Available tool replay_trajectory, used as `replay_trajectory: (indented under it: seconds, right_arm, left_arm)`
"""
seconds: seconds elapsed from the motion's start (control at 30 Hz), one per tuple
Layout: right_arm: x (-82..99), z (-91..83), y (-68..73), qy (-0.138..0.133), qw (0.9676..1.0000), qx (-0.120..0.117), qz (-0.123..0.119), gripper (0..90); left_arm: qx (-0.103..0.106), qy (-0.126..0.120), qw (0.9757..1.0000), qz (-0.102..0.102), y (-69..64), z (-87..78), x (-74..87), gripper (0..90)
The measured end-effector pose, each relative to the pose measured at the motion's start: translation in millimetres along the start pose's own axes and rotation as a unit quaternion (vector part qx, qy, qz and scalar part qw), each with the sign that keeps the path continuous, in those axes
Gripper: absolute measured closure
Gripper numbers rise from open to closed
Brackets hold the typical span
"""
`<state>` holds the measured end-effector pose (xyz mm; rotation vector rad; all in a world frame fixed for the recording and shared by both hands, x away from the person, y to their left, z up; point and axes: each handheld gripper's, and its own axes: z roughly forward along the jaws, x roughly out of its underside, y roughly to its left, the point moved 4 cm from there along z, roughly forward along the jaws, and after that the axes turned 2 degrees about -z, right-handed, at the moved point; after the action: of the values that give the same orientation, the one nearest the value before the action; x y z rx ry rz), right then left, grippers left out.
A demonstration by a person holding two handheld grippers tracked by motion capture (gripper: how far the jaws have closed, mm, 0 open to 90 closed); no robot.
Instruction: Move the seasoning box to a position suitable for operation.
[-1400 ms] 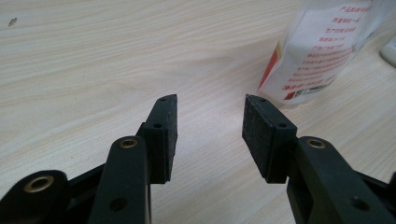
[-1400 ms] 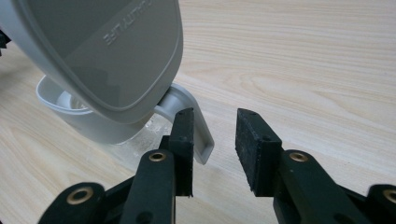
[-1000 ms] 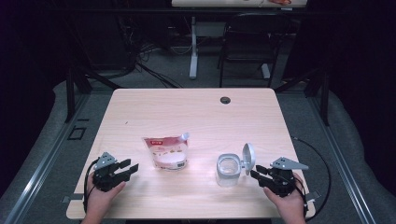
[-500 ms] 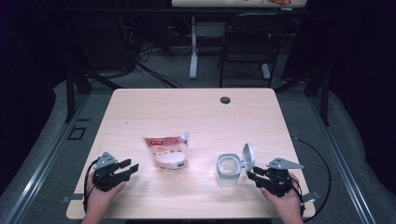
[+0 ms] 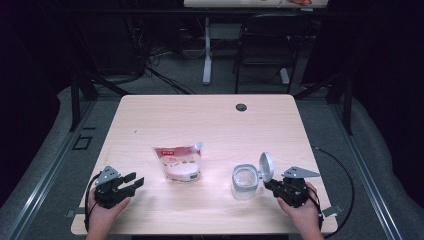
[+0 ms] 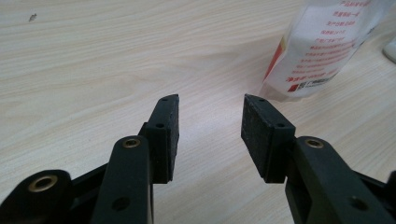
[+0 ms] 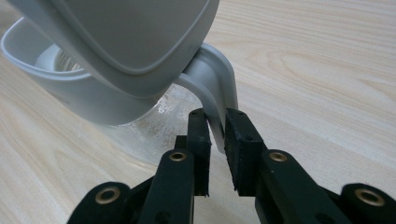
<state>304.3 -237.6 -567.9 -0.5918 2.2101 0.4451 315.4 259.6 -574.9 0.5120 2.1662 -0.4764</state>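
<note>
Near the front right of the counter (image 5: 210,120) stands a clear jar (image 5: 245,182) with its grey lid (image 5: 266,166) flipped up on a hinge. Taking the jar as the landmark, the right claw (image 5: 272,185) is just to its right, its jaws having just been closing with the jar's white handle (image 7: 219,100) between them; in the right gripper view the pads sit against both sides of that handle, pinching it. A white pouch (image 5: 178,162) with red print lies to the left of the jar, near but apart from it, its spout pointing toward the jar's side. Farther left of the jar, past the pouch, the left claw (image 5: 134,181) rests low over the counter with its jaws spread and nothing between them, aimed toward the pouch.
</note>
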Motion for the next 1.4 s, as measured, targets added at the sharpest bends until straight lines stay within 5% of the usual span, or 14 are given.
replay_trajectory:
  seconds: [1.4]
  right_arm:
    - [-13.8,17.4,-22.6,-0.025,0.9991,0.011,0.032,79.4]
  left_arm:
    - [-0.005,0.006,0.9999,0.008,1.2,-5.7,5.9,59.3]
